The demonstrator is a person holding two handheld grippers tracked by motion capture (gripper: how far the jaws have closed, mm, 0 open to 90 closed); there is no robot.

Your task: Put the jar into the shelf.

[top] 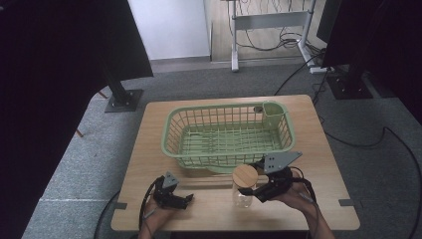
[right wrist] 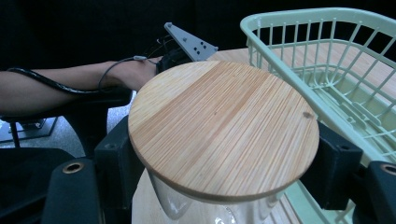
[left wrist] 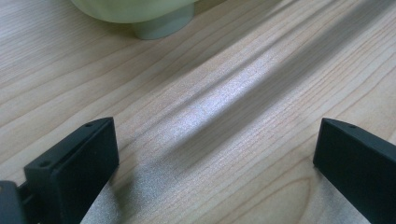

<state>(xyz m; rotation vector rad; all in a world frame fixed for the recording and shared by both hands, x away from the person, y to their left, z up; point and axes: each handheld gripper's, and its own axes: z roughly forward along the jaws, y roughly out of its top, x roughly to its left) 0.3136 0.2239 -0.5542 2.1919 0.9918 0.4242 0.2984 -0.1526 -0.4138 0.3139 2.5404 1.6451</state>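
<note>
Here, a glass jar (top: 244,191) with wooden lid (right wrist: 223,126) is clamped by the right gripper (top: 255,190), jaws closed on the glass just under the lid (near table edge, just in front of the green basket (top: 171,130)). The left gripper (left wrist: 215,161) is held wide open over bare table (left wrist: 243,93), nothing gripped.

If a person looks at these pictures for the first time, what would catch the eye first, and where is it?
Most striking is the clear glass jar with its round wooden lid, gripped by the right tongs at the near edge of the wooden table. Just behind it sits a large pale green basket, empty, in the middle of the table. The left tongs rest open at the near left, holding nothing.
</note>
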